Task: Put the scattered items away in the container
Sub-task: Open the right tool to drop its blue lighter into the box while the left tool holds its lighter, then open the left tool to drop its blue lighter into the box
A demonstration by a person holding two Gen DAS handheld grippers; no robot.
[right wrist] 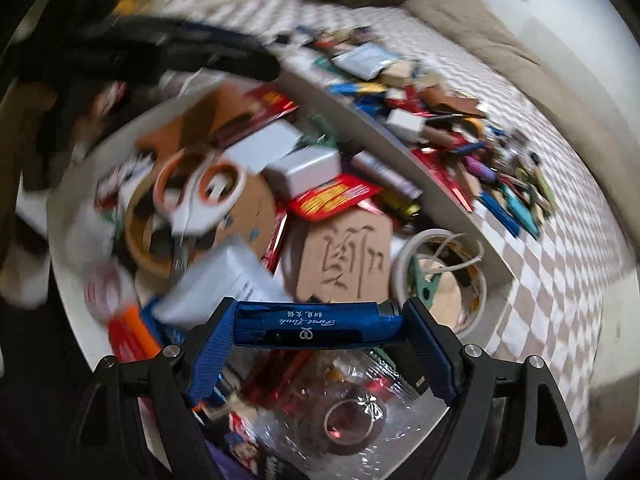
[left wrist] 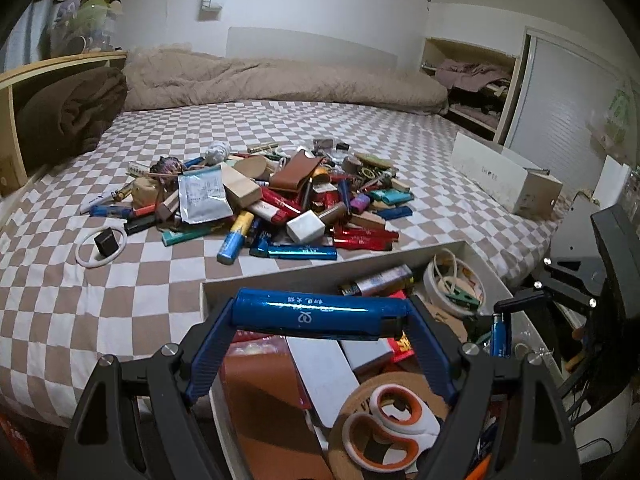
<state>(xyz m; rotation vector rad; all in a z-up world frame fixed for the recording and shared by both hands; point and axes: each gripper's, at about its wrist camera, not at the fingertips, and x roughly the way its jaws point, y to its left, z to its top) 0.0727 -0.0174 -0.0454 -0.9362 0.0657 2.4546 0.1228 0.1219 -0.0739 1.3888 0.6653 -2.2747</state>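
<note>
Two blue tubes are riding crosswise — the left gripper (left wrist: 320,316) is clamping one blue tube (left wrist: 316,307) end to end, the right gripper (right wrist: 318,322) another blue tube (right wrist: 316,322) — both hanging over the container (left wrist: 492,268), clutter directly beneath the fingertips.

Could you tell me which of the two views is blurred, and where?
Left wrist view: sharp, with fisheye bending of the bed's checked sheet. Right wrist view: motion blur smears the container and the scissors; only the blue tube stays crisp.
</note>
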